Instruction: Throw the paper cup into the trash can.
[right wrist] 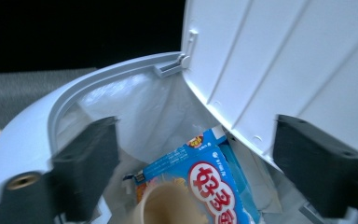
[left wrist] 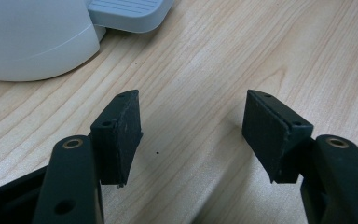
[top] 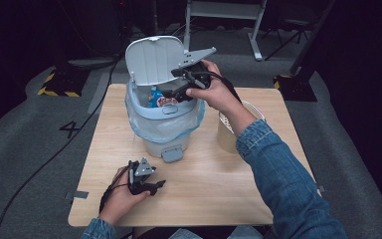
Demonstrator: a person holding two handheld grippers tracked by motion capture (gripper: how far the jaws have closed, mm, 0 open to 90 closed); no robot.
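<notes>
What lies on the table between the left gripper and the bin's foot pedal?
Bare wood: the high view shows nothing between the left gripper and the pedal.

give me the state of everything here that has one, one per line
pale grey pedal bin: lid up, clear liner fitted
blue snack box: inside the bin, tilted
tan paper cup: inside the bin, on the box
left gripper: open, holding nothing
right gripper: open over the bin, holding nothing
</notes>
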